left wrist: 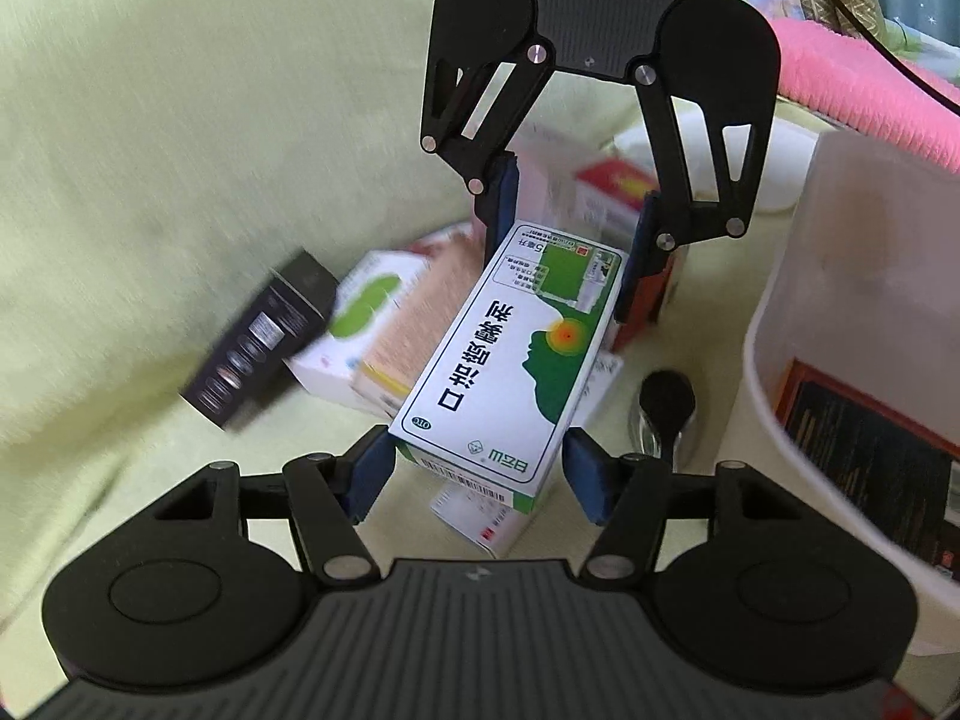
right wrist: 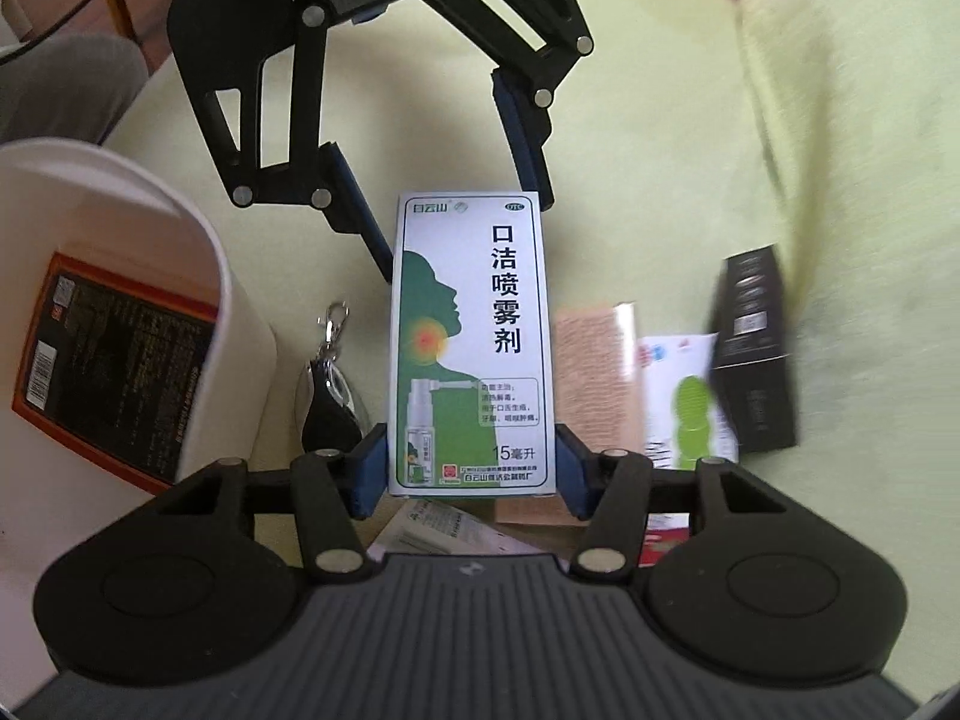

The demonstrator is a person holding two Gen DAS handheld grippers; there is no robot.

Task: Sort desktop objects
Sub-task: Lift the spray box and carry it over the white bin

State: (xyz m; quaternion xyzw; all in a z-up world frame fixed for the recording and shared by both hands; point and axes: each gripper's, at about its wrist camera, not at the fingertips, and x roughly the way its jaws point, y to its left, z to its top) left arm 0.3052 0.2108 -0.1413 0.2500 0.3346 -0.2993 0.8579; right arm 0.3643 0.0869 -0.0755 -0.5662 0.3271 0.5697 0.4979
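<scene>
My right tongs (right wrist: 471, 468) clamp the spray box (right wrist: 468, 348); my left tongs (left wrist: 477, 474) stand apart around its other end. One orange box (right wrist: 114, 360) sits in the bin (right wrist: 240, 300); several boxes remain on the worktop (right wrist: 660, 150).

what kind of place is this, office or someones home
Most likely a home. The medicine boxes, such as the green and white spray box, lie on a soft yellow-green cloth beside a white bin, a key fob and a pink towel.
</scene>
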